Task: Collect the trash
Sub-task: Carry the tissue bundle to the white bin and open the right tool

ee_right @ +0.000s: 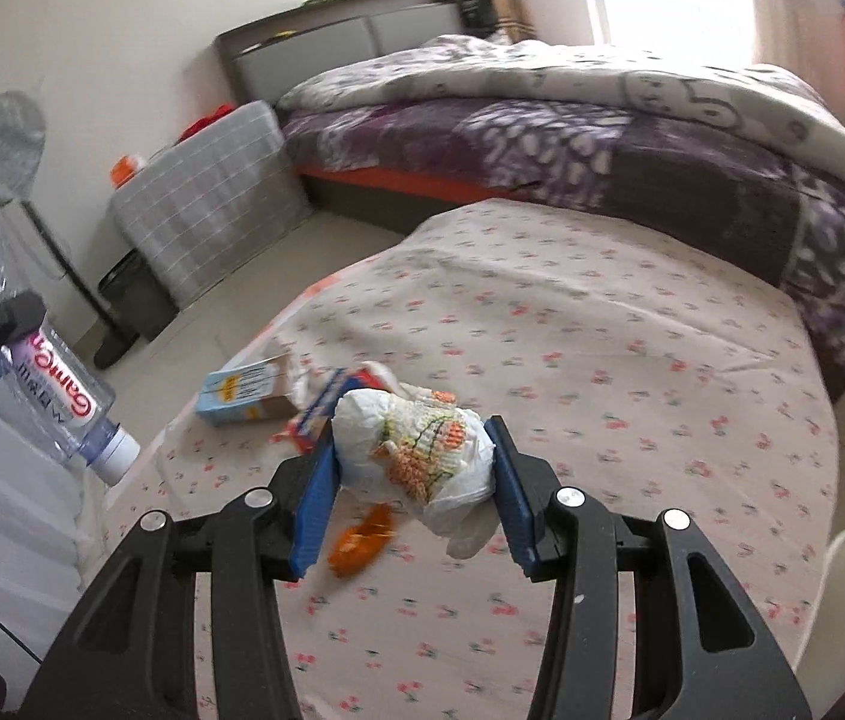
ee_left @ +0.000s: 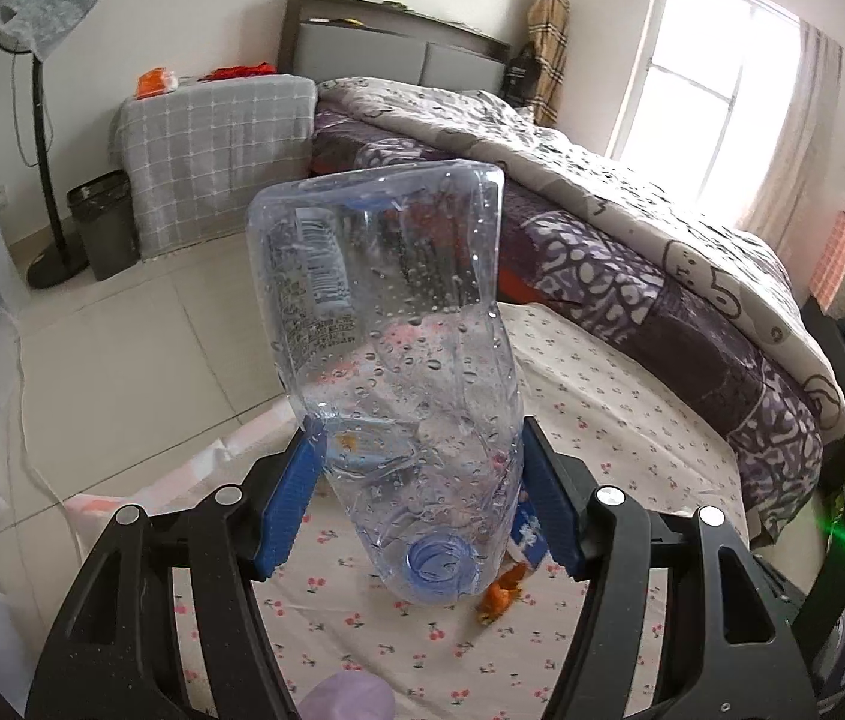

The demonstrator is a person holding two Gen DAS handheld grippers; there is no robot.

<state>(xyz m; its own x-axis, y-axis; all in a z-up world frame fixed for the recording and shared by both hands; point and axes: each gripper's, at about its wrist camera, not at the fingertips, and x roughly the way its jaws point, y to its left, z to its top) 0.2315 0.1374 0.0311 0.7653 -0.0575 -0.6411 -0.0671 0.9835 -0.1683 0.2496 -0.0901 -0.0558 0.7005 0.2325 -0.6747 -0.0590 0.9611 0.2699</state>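
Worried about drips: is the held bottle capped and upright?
Capped, tipped neck-down: the bottle in the left claw shows a white cap at its low end.

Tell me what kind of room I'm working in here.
A bedroom, almost certainly. A bed with a rumpled patterned quilt and a padded headboard fills the far side, a standing fan is by the wall, and a small waste bin sits on the tiled floor.

Bottle [ee_left: 386, 372]: clear plastic, droplet-speckled, pink lettering on its label. Crumpled wad [ee_right: 422, 450]: white with orange-and-green print; gripper pads [ee_right: 314, 504]: blue on black frames. Tablecloth [ee_right: 602, 360]: pale pink, small red floral pattern; bin [ee_left: 104, 222]: dark grey.
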